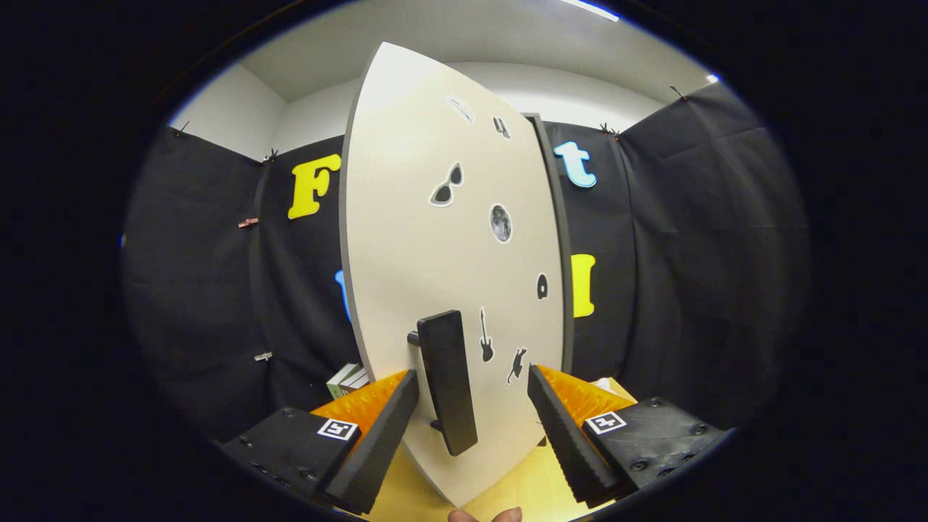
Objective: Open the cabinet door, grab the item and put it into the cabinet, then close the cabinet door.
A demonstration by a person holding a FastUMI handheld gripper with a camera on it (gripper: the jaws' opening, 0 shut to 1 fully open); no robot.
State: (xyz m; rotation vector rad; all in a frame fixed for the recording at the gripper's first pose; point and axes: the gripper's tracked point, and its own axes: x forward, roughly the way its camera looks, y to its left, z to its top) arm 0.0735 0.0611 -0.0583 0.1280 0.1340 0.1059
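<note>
The gripper (473,406) is lined up on a cabinet door (428,239), its fingers spread wide on either side of the door's dark bar handle (448,380), neither one touching it; the near finger on the left stands just beside the bar's lower half, the other well clear to the right. A person's fingertips (484,515) show at the very bottom, below the fingers, over a pale wooden tabletop (529,486). The step in hand looks to be taking hold of the handle, whether to swing the door open or push it shut cannot be told from here (the cabinet's inside is hidden behind the panel). To do it well, the fingers should close squarely across the bar around its middle, centred so both pads meet it together, and the pull or push should then follow the door's arc about its hinge rather than run straight. The door itself is a tall cream panel with a grey edge, upright, dotted with small stickers: sunglasses (447,185), a moon (500,222), a guitar (486,336), a leaping cat (517,364). Beyond the left finger, a small box-like item (348,379) sits low beside the door, possibly the thing to be stowed. Black cloth walls the booth behind.
</note>
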